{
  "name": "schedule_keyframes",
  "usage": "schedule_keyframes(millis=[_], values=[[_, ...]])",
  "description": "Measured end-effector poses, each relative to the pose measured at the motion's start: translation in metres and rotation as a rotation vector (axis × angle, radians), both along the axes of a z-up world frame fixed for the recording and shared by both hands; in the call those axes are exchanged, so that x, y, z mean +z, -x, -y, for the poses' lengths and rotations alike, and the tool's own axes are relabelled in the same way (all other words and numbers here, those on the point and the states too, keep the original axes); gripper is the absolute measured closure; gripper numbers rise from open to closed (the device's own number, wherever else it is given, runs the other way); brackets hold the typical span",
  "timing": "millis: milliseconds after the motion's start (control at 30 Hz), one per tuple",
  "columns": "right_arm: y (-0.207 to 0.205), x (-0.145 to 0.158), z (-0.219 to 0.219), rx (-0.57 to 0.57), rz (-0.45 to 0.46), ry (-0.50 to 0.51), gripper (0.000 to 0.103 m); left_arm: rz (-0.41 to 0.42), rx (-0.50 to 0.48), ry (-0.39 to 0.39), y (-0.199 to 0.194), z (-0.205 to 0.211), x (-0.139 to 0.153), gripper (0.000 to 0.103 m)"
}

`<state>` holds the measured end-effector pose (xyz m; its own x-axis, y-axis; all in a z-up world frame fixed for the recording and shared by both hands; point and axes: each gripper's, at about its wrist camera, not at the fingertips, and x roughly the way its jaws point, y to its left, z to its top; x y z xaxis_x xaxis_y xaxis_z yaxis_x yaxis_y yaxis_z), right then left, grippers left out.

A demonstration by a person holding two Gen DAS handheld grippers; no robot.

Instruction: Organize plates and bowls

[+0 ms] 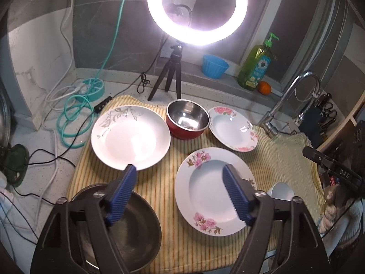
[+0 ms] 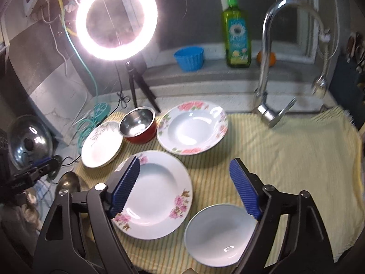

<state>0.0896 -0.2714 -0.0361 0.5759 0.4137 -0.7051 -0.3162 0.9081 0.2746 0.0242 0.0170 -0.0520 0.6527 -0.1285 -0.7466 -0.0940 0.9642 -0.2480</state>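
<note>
On the yellow striped cloth (image 1: 280, 157) lie a white plate with grey leaves (image 1: 130, 137), a red bowl with a steel inside (image 1: 187, 118), a rose-rimmed deep plate (image 1: 233, 129) and a nearer deep plate with pink flowers (image 1: 205, 194). My left gripper (image 1: 180, 170) hovers open and empty over the cloth, between the leaf plate and the pink-flower plate. A dark metal bowl (image 1: 136, 228) sits under its left finger. My right gripper (image 2: 185, 161) is open and empty, above the gap between the pink-flower plate (image 2: 157, 196) and a plain white bowl (image 2: 219, 233).
A bright ring light on a tripod (image 1: 197, 11) stands behind the dishes. A chrome faucet (image 2: 267, 52) rises at the cloth's far right edge. A soap bottle (image 2: 237, 32), a blue cup (image 2: 189, 56) and an orange line the sill. Cables and a teal hose (image 1: 75, 123) lie left.
</note>
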Motion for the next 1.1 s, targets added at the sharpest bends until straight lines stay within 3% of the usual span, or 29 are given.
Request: schedule_keyframes(millis=[67,133,300,667,833,1100], values=[[-0.008,-0.012,-0.004,0.05,-0.061,-0.018,0.036,-0.021,-0.014,0.012,-0.001,0.002,-0.004,0.046],[-0.015,-0.023,-0.008,0.093,-0.108,-0.021,0.046,-0.041,-0.023,0.033,0.002,0.004,-0.008,0.047],[-0.028,-0.047,-0.015,0.18,-0.229,-0.04,0.057,-0.1,-0.02,0.121,0.012,0.013,-0.024,0.057],[-0.057,-0.075,-0.024,0.274,-0.4,-0.066,0.07,-0.211,0.013,0.263,0.043,0.054,-0.067,0.078],[-0.077,-0.094,-0.019,0.245,-0.506,-0.14,0.075,-0.246,0.058,0.31,0.047,0.058,-0.085,0.078],[-0.097,-0.109,-0.02,0.217,-0.544,-0.1,0.078,-0.278,0.145,0.368,0.05,0.045,-0.107,0.079]])
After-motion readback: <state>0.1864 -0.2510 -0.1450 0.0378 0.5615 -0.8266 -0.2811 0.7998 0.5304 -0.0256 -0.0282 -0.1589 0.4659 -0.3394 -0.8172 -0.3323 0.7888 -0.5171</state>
